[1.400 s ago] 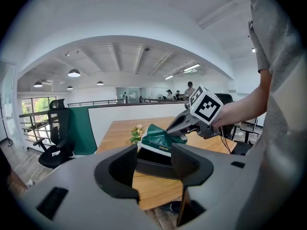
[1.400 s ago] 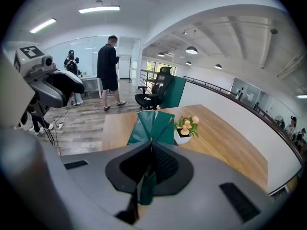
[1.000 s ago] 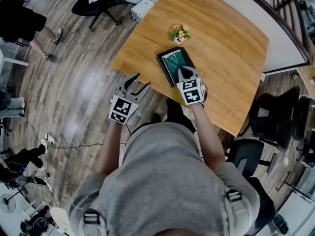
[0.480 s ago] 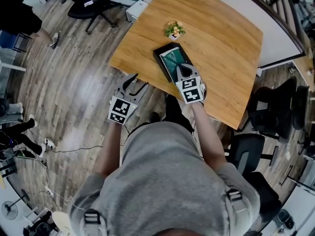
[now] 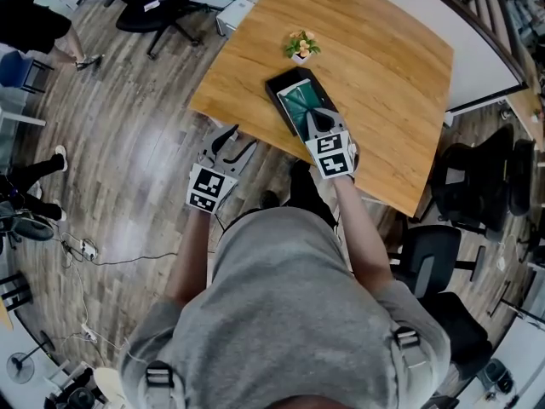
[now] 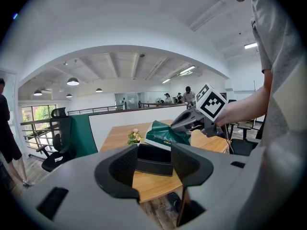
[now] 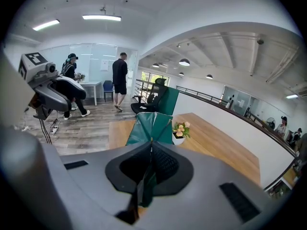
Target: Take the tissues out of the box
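A black box (image 5: pixel 284 87) lies on the wooden table (image 5: pixel 383 58), and a green tissue pack (image 5: pixel 301 107) sits partly in it. My right gripper (image 5: pixel 317 121) is shut on the pack's near end. In the right gripper view the green pack (image 7: pixel 151 125) rises from between the closed jaws of my right gripper (image 7: pixel 151 146). My left gripper (image 5: pixel 232 144) hangs open over the floor just off the table's near-left edge, nothing between its fingers. In the left gripper view my left gripper (image 6: pixel 154 153) points at the black box (image 6: pixel 154 161), with the tilted pack (image 6: pixel 164 134) held by the right gripper (image 6: pixel 192 122) behind it.
A small pot of flowers (image 5: pixel 300 47) stands on the table just beyond the box. Office chairs (image 5: pixel 162 7) stand at the far left and more chairs (image 5: pixel 477 194) at the right. People (image 7: pixel 119 80) stand on the wood floor in the background.
Both grippers hold about the same places; the head view has shifted slightly. A person at the far left has walked on.
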`<state>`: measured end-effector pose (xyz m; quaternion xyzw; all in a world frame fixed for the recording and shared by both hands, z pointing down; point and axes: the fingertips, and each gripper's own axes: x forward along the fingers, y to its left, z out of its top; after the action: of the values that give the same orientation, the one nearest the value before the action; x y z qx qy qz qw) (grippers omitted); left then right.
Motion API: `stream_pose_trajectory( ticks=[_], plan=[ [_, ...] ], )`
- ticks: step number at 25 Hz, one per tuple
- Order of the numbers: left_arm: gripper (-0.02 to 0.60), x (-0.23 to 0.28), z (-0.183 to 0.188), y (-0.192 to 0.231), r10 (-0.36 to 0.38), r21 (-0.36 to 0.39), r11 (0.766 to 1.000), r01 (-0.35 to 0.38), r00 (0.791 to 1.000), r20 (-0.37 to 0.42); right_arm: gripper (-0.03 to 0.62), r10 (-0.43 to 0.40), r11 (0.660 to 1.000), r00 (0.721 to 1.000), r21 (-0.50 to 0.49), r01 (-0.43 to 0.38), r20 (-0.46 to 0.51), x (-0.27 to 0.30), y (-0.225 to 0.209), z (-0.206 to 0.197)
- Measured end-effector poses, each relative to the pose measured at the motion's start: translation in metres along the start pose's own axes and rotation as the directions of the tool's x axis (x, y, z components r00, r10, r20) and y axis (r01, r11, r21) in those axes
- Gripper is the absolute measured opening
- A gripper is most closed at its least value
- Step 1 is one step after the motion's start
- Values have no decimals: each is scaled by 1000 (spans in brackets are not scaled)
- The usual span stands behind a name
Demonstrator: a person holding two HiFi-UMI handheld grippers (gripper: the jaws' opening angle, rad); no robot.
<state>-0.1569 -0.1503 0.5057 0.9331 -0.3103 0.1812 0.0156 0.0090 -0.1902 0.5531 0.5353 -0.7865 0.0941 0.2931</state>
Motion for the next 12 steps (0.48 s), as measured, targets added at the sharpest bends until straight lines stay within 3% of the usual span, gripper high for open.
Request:
stream_pose_trajectory(
  ticks=[5,12],
  plan=[
    [232,-4,1,-4,-10,-48,999,10,1000,5,8,0,1000,1000,-4,0,2,-2,3,-1],
    [230,-8,-4,-3,2,-35,999,-2,1000,-10,8,0,1000,1000,-7,0,5,-4,5,-3]
  ],
)
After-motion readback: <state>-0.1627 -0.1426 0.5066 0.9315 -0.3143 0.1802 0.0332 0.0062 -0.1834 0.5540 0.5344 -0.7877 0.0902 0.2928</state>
